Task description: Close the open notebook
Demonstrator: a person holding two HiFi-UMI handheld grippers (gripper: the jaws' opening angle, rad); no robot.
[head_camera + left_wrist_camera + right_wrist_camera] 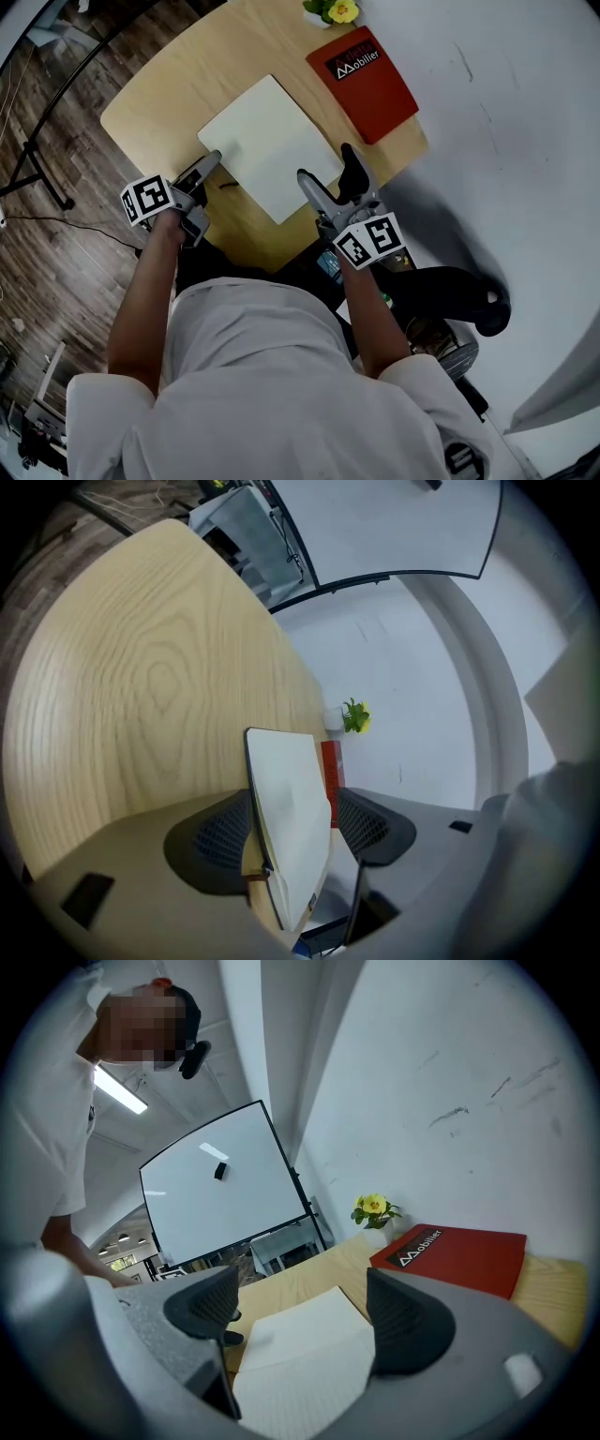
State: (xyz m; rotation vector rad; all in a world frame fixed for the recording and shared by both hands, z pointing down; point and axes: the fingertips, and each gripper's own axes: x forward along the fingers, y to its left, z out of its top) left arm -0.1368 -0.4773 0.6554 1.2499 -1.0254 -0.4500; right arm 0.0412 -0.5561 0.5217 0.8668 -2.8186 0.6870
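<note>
— Now, item one?
— Notebook [267, 145]: cream sheet uppermost, lying at the middle of the wooden table [169, 84].
— Tools?
— Left gripper [204, 169]: jaws spread, the notebook's left corner in the gap, nothing clamped. Right gripper [325, 164]: jaws spread astride the notebook's near edge, likewise unclamped.
— Other stock?
— Red book [367, 80] and potted yellow flower [339, 11], at the table's far edge.

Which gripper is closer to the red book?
Right. The right gripper is at the notebook edge facing the red book; the left gripper is at the opposite edge.
</note>
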